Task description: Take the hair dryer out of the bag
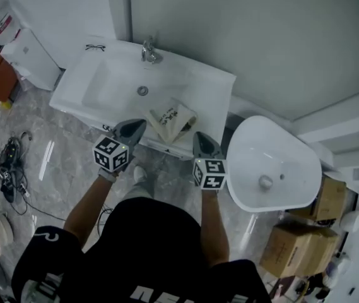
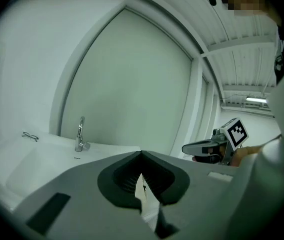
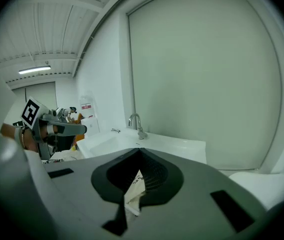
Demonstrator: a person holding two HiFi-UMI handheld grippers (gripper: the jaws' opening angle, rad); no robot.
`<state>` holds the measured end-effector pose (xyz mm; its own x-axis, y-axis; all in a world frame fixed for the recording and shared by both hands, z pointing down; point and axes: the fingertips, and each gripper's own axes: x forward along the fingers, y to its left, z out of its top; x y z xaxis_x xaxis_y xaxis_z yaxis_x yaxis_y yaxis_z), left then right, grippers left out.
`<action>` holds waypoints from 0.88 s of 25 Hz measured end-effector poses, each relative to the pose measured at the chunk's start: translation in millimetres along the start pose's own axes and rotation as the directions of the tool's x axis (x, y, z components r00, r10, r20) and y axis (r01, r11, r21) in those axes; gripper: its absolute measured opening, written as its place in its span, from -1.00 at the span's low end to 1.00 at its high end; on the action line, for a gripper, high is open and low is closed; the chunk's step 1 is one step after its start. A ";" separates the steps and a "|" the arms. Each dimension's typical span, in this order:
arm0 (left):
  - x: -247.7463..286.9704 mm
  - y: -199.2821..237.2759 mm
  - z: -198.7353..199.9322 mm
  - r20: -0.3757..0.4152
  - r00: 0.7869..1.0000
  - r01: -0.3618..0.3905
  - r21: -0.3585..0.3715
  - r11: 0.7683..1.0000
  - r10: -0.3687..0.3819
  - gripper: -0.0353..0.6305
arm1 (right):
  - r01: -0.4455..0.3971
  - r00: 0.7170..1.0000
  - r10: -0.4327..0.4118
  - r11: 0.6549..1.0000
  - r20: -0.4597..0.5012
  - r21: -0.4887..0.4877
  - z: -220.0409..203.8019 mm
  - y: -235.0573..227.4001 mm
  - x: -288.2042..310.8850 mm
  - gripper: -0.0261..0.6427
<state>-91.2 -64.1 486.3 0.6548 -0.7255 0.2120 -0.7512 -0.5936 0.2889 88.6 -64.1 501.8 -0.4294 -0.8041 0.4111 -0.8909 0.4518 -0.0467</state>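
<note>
The bag (image 1: 173, 120), cream with dark print, lay on the front edge of the white desk (image 1: 214, 93), just right of the sink (image 1: 103, 81) and in front of the tap (image 1: 149, 52). It lay flat and slightly rumpled. The dryer itself showed in no view, so whether it was inside the bag could not be told.

Both claws hung in front of the desk, tips towards it, with the bag between them. The left claw (image 1: 140, 125) was closed and empty. Its tip was just beside the bag's left edge, though the head view did not settle whether they touched. In the left gripper view, the left claw's (image 2: 142, 159) jaws met at the tip, and only a pale sliver of the bag (image 2: 142, 194) showed through the gap beneath. The right claw (image 1: 197, 134) was also closed on nothing, with its tip near the bag's right corner. In its own view the right claw's (image 3: 141, 155) jaws were together too, with a creased bit of bag (image 3: 134, 191) visible beyond them.

Each gripper view caught the other claw off to the side. A pair of glasses (image 1: 94, 47) rested at the desk's back left corner.
</note>
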 end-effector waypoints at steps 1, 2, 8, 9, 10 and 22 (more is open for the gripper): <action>6.2 6.4 -1.3 -0.011 1.000 0.019 -0.004 1.000 -0.020 -0.90 | 0.017 1.000 -0.017 1.000 -0.005 0.009 1.4 -1.9 7.5 -0.93; 11.4 11.9 -3.3 -0.022 0.999 0.037 -0.007 0.999 -0.037 -0.90 | 0.036 0.999 -0.036 0.999 -0.008 0.018 2.5 -4.2 13.3 -0.93; 38.4 27.0 -16.5 -0.069 0.991 0.112 -0.020 0.994 -0.113 -0.90 | 0.113 0.993 -0.111 0.992 -0.036 0.056 1.7 -22.2 29.5 -0.93; 43.3 27.1 -19.1 -0.075 0.989 0.124 -0.022 0.992 -0.126 -0.90 | 0.123 0.992 -0.120 0.991 -0.043 0.060 0.5 -25.2 31.3 -0.93; 48.8 27.2 -22.1 -0.084 0.987 0.138 -0.025 0.990 -0.139 -0.90 | 0.132 0.990 -0.129 0.989 -0.049 0.064 -0.2 -27.9 33.4 -0.93; 125.5 -1.7 -75.5 -0.225 0.934 0.271 -0.052 0.961 -0.276 -0.90 | 0.144 0.989 -0.138 0.980 -0.051 0.137 -11.2 -71.5 64.1 -0.93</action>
<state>-1.5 -127.8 582.9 0.8381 -0.4358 0.3282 -0.5398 -0.7492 0.3838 126.4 -143.7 541.7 -0.2941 -0.8379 0.4598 -0.9552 0.2743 -0.1111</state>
